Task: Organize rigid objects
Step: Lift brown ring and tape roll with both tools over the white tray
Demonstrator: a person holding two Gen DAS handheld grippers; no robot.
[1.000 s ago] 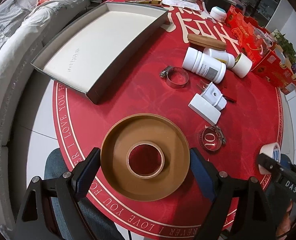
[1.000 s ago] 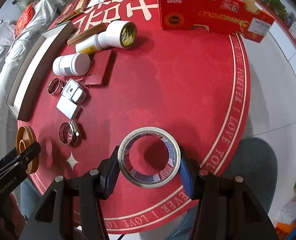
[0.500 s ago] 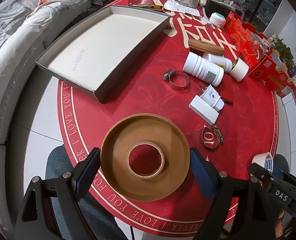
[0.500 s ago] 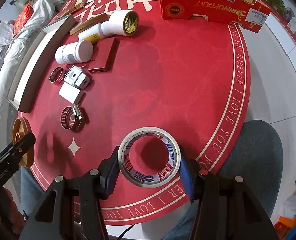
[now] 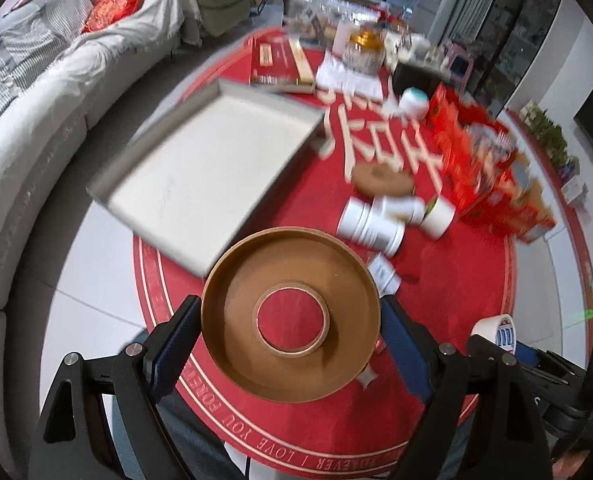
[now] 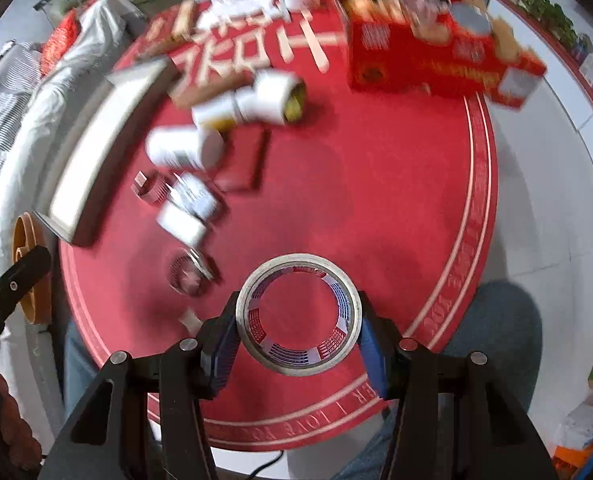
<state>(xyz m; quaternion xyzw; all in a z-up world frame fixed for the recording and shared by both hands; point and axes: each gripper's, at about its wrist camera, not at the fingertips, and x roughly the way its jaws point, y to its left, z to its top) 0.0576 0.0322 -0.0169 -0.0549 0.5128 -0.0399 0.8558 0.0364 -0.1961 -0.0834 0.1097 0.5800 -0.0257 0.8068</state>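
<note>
Two rolls are being carried above the red table point(image 5: 476, 272). The left gripper point(image 5: 290, 340), spread wide, is clamping the big brown tape roll point(image 5: 290, 316); the open box point(image 5: 200, 168) is lying just beyond its fingers, to their left. The right gripper point(image 6: 298, 336), narrower, is clasping the white tape roll point(image 6: 298, 314), farther from that box.

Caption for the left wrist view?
Left gripper fingers clasp a brown tape roll above the red tablecloth, near a tray.
</note>
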